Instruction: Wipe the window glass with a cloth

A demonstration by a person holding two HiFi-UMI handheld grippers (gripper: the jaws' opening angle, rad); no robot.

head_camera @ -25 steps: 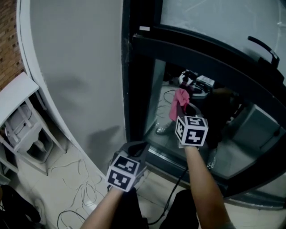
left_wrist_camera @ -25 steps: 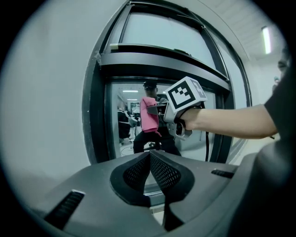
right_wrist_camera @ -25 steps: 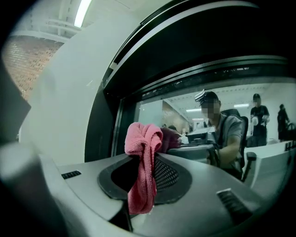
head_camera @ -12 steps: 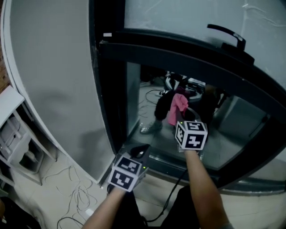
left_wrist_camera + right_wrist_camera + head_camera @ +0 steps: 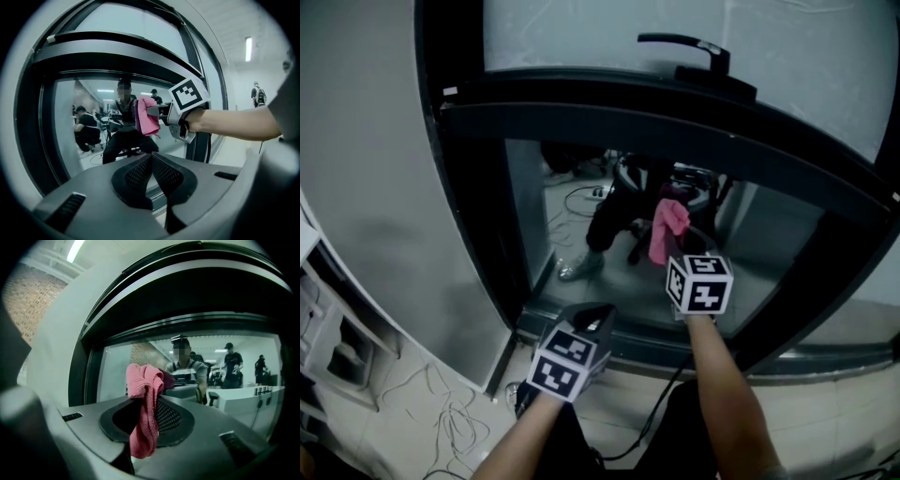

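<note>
A pink cloth [image 5: 667, 228] is bunched up and clamped in my right gripper [image 5: 675, 246], which is shut on it and held up to the lower window glass [image 5: 577, 211]. The right gripper view has the cloth [image 5: 146, 404] hanging between the jaws, with the glass [image 5: 117, 376] just beyond it. Whether cloth and glass touch cannot be told. My left gripper [image 5: 592, 319] sits lower and to the left, near the bottom of the dark window frame [image 5: 478, 216], shut with nothing in it. From the left gripper view, the cloth [image 5: 146, 116] and right gripper [image 5: 161, 111] show above my left gripper [image 5: 151, 157].
A black window handle [image 5: 694, 49] sticks out from the upper pane. The glass mirrors a person and a room. A grey wall [image 5: 366, 187] runs down the left. Loose cables [image 5: 441, 422] lie on the tiled floor, and a white rack [image 5: 323, 352] stands at the far left.
The head view has swung right, so the window frame and wall slid left in the picture. Both grippers kept about the same places, the cloth still held at the lower glass.
</note>
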